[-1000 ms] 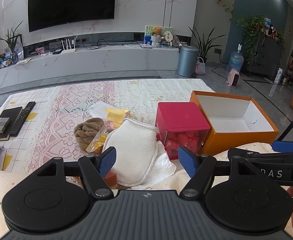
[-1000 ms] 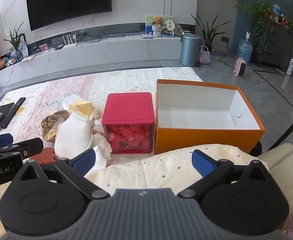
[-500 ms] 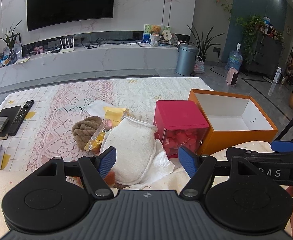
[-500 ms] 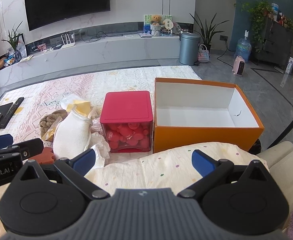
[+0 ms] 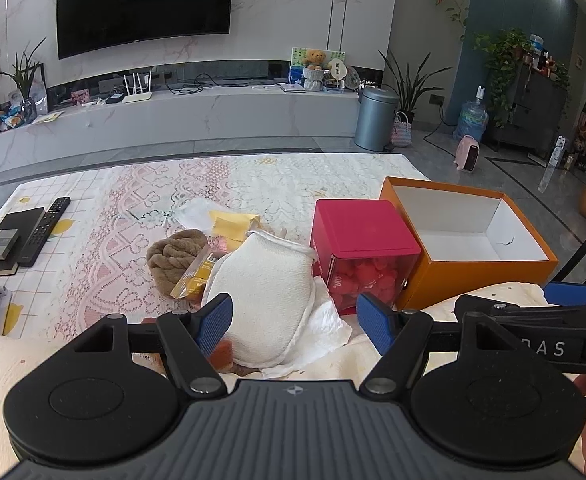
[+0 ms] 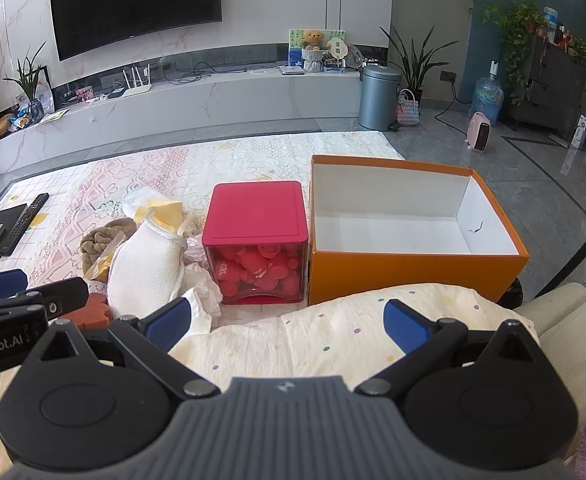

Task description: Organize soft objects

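On the lace-covered worktop [image 5: 133, 216] the orange box [image 6: 413, 268] stands empty; the soft pile, white pad [image 5: 265, 296] on top, lies untouched left of it; both tongs, left [image 5: 295, 322] and right [image 6: 289, 322], spread and hold nothing; sorting not begun

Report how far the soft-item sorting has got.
Done: nothing visible; the orange box is empty. In hand: nothing; the left gripper and right gripper are both open and hold nothing. Left: the whole pile, namely the white pad, brown rope bundle, yellow cloth and tissue, lies on the tablecloth beside the red-lidded container.
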The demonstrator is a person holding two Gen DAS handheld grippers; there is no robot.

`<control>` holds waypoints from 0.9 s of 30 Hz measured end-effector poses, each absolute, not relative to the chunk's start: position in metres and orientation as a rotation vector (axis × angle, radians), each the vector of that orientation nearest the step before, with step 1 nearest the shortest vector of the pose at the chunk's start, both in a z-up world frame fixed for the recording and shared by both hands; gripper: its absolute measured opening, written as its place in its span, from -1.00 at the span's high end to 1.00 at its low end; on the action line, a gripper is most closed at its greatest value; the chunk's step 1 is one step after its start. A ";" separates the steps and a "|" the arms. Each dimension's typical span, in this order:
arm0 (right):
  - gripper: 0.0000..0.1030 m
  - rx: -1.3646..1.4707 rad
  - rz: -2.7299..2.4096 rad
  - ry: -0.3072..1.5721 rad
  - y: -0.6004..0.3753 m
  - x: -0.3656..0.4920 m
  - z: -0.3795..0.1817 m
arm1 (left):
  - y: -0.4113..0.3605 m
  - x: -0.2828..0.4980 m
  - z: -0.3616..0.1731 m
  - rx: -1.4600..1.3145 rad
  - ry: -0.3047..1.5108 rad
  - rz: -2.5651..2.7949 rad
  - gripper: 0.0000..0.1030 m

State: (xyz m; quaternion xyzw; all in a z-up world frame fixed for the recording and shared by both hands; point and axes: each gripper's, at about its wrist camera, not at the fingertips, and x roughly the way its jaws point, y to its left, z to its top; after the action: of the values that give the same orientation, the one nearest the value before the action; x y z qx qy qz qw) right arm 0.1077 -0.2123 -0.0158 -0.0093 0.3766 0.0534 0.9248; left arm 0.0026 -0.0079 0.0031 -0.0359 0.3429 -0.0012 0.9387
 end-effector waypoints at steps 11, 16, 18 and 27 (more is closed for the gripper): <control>-0.95 -0.022 0.111 0.774 -0.210 0.106 -0.016 | -0.007 0.003 0.003 -0.074 0.701 -0.003 -0.62; -0.95 -0.022 0.112 0.774 -0.210 0.106 -0.016 | -0.007 0.003 0.003 -0.074 0.702 -0.003 -0.62; -0.95 -0.023 0.111 0.774 -0.210 0.106 -0.016 | -0.007 0.002 0.003 -0.074 0.701 -0.002 -0.62; -0.95 -0.022 0.110 0.775 -0.210 0.105 -0.016 | -0.005 0.001 0.002 -0.080 0.704 -0.003 -0.62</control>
State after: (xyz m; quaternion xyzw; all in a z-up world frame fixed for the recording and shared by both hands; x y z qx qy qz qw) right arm 0.1051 -0.2096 -0.0162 -0.0105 0.3777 0.0536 0.9243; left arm 0.0011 -0.0052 0.0019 -0.0389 0.3449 -0.0014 0.9378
